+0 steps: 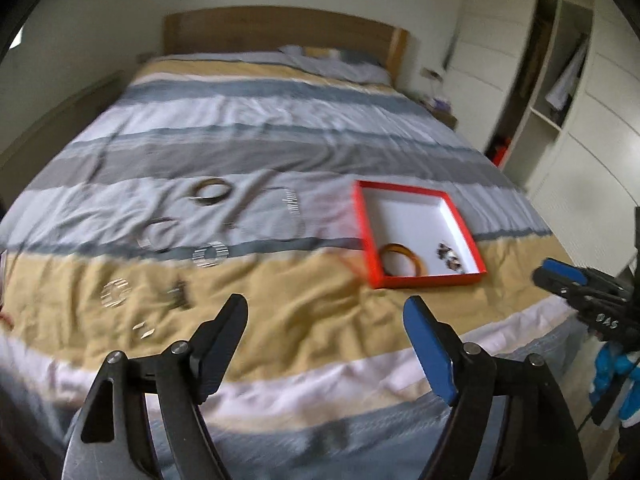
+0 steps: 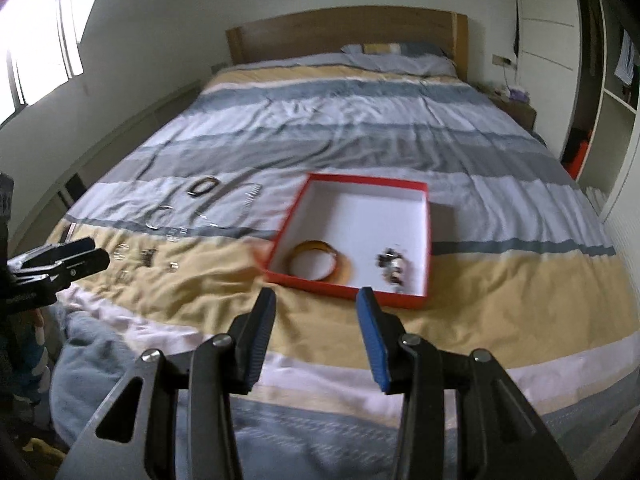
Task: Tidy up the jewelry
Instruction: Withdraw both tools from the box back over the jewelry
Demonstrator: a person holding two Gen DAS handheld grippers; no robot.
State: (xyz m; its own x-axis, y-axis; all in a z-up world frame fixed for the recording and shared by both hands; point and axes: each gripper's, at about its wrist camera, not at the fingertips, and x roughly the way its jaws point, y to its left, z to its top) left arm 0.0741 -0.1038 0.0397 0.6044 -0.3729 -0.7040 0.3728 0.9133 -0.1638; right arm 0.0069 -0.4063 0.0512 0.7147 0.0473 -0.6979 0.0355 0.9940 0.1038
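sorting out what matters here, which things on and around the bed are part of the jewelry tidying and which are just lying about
Part of the job:
red box
orange bangle, in the box
dark beaded piece, in the box
loose bangles, rings and a chain on the bedspread
left gripper and right gripper, both open and empty

Just lying about:
pillow
wardrobe shelves
nightstand clutter

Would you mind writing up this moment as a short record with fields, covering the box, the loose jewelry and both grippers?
surface: bed with striped duvet
container: red box, open, white inside
in box: orange bangle, dark beaded piece
loose jewelry: bangles and small pieces on the duvet left of the box
left gripper: open, empty
right gripper: open, empty, just short of the box
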